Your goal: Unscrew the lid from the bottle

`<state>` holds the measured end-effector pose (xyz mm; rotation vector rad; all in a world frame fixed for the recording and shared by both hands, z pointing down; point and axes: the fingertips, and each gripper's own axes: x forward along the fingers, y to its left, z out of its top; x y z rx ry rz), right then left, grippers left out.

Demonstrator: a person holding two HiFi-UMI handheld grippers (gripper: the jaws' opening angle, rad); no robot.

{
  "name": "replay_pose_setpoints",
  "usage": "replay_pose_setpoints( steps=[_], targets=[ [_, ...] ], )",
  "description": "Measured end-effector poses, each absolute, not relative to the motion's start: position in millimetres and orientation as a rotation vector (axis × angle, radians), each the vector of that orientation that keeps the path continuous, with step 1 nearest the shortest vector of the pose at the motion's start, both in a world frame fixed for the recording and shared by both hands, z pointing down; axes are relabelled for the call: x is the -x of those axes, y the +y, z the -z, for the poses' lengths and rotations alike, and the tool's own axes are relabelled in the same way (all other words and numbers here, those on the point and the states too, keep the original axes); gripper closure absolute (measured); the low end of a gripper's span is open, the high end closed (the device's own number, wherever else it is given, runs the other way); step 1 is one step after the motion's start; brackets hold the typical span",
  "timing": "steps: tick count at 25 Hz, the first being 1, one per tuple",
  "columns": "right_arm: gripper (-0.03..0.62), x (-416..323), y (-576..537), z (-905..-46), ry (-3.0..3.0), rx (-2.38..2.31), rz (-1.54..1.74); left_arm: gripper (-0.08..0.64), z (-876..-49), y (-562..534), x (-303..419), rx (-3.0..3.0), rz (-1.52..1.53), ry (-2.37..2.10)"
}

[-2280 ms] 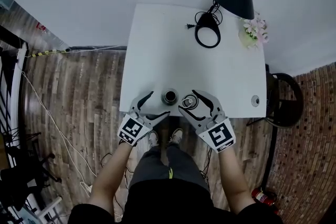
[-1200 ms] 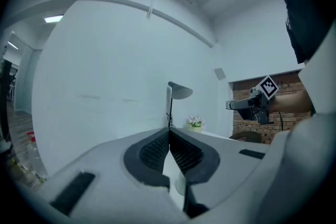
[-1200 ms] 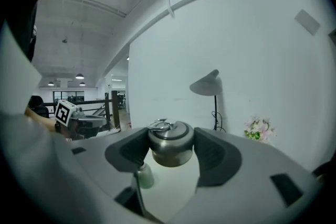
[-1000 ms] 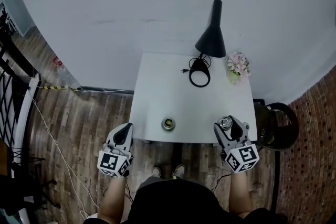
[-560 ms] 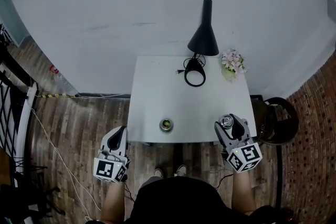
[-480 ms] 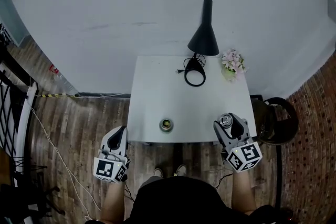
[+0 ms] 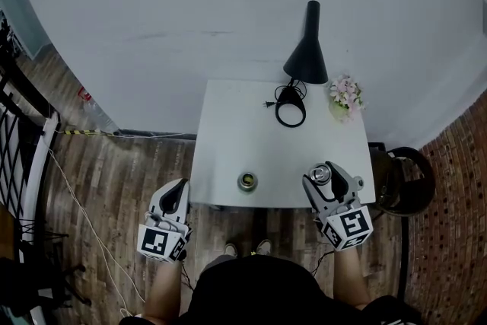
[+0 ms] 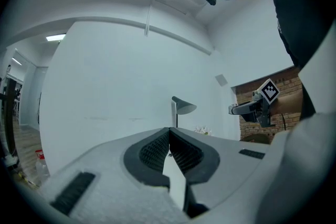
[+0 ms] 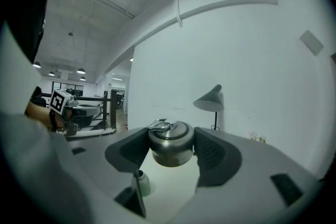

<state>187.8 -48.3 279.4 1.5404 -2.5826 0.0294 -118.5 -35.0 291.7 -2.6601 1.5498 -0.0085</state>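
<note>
Lid point(image 9: 169, 142) clamped between right gripper point(image 7: 326, 176) jaws, right of bottle point(image 7: 246, 180). Left gripper point(image 7: 176, 192) jaws pressed together, empty, left of bottle.

Person in a black top, two pale grey grippers.
The top point(image 7: 251, 291) was plain black and the forearms were uncovered. The left gripper point(image 7: 177, 189) and right gripper point(image 7: 327, 172) had smooth, rounded pale grey shells with dark ribbed pads point(image 8: 152, 150) inside the jaws. Each carried a white cube point(image 7: 161, 242) with black square markers. Light shoes point(image 7: 262, 246) showed.
</note>
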Motion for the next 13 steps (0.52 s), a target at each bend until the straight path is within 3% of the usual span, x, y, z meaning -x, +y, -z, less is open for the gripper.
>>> replay_pose_setpoints(
  steps=[13],
  targets=[
    [0.325,-182.0,-54.7,-270.3,-2.636,-1.588,-0.099,0.537,-293.3,-43.9,121.5,2.670,0.029,1.531]
  ],
)
